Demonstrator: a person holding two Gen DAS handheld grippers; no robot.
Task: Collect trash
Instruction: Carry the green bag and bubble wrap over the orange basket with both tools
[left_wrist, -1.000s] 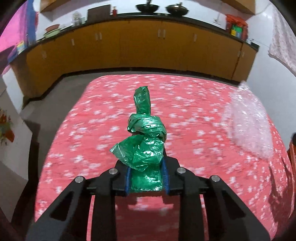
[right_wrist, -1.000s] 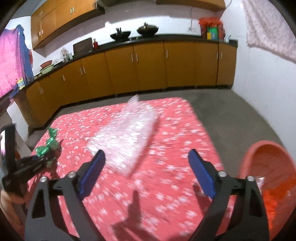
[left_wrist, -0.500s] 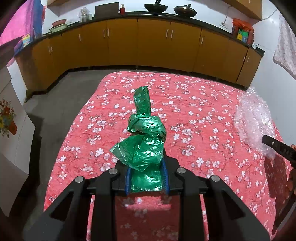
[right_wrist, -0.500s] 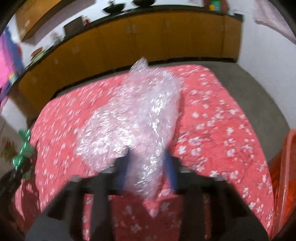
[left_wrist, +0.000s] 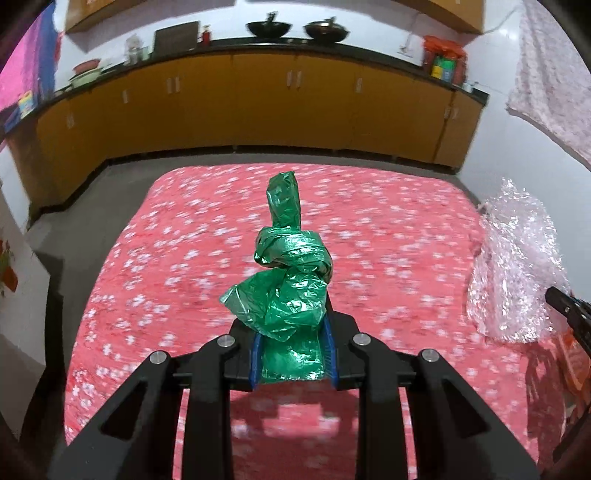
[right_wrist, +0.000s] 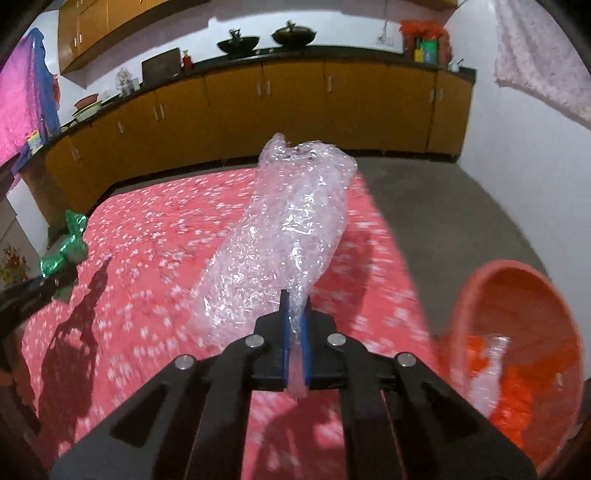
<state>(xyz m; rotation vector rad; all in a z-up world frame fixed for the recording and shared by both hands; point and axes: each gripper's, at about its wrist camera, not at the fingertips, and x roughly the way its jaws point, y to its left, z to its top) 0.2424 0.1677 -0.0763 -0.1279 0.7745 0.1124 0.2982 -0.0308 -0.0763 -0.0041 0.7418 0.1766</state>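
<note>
My left gripper (left_wrist: 293, 332) is shut on a knotted green plastic bag (left_wrist: 288, 269) that sticks up between its blue pads, above the red flowered bed cover (left_wrist: 184, 266). My right gripper (right_wrist: 293, 325) is shut on the near edge of a crumpled sheet of clear bubble wrap (right_wrist: 280, 236), which is lifted off the cover. The left wrist view shows the bubble wrap (left_wrist: 517, 266) at the right edge with a dark part of the right gripper below it. The right wrist view shows the green bag (right_wrist: 68, 247) at far left, held in the left gripper.
An orange plastic basket (right_wrist: 480, 295) stands at the bed's right side with orange and clear scraps inside. Orange kitchen cabinets (left_wrist: 258, 103) run along the back wall beyond a strip of grey floor (right_wrist: 443, 206). Cloths hang at the upper left and right.
The right gripper went from wide open to shut on the bubble wrap and lifted it off the cover. The left gripper kept its hold on the green bag and shifted a little.
</note>
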